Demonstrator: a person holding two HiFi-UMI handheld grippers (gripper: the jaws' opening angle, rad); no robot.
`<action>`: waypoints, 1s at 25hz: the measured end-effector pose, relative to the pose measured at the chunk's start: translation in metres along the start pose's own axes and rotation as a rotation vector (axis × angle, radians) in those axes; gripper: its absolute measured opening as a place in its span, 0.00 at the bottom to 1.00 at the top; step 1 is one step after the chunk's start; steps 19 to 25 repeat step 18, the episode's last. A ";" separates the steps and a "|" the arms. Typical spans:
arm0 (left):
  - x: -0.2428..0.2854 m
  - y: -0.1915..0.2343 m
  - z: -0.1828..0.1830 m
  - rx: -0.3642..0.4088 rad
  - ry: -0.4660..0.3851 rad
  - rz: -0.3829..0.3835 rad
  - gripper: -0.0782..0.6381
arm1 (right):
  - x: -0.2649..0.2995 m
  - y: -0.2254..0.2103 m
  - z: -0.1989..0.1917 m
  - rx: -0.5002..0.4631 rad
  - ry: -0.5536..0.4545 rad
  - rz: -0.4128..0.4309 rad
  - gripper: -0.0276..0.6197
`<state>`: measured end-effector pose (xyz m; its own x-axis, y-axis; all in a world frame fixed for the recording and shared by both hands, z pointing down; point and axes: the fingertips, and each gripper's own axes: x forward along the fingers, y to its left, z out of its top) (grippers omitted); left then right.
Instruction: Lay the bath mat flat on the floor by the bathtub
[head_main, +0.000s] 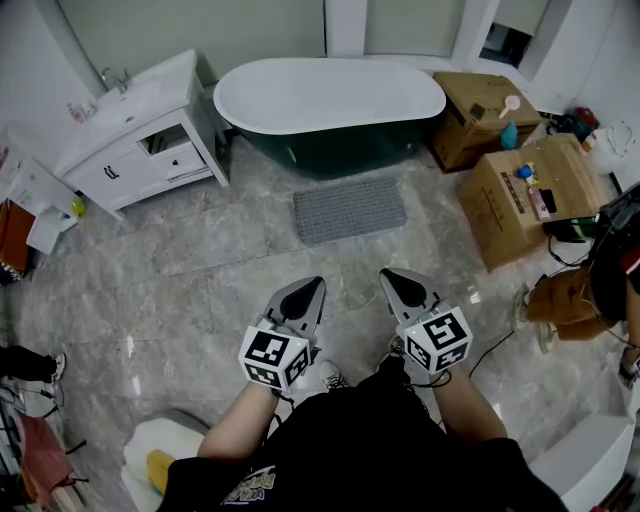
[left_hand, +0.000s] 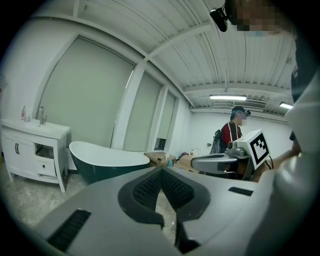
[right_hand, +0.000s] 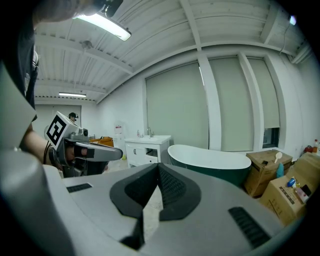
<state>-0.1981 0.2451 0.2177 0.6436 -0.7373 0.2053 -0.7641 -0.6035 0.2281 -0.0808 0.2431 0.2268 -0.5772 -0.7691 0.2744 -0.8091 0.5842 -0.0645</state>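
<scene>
Grey bath mat (head_main: 349, 209) is lying flat on the floor (head_main: 200, 290) just in front of the bathtub (head_main: 330, 100), so the task is looking done, with left tongs (head_main: 316, 285) and right tongs (head_main: 388, 275) both hanging clenched and empty, well apart from it
</scene>
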 end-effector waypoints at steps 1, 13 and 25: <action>-0.001 -0.002 -0.001 0.001 0.000 -0.001 0.13 | -0.002 0.001 0.000 0.001 -0.002 -0.001 0.07; -0.012 -0.019 0.002 0.015 -0.010 -0.016 0.13 | -0.024 0.007 0.006 0.002 -0.033 -0.026 0.07; -0.017 -0.026 0.001 0.016 -0.011 -0.023 0.13 | -0.031 0.012 0.006 0.001 -0.038 -0.029 0.07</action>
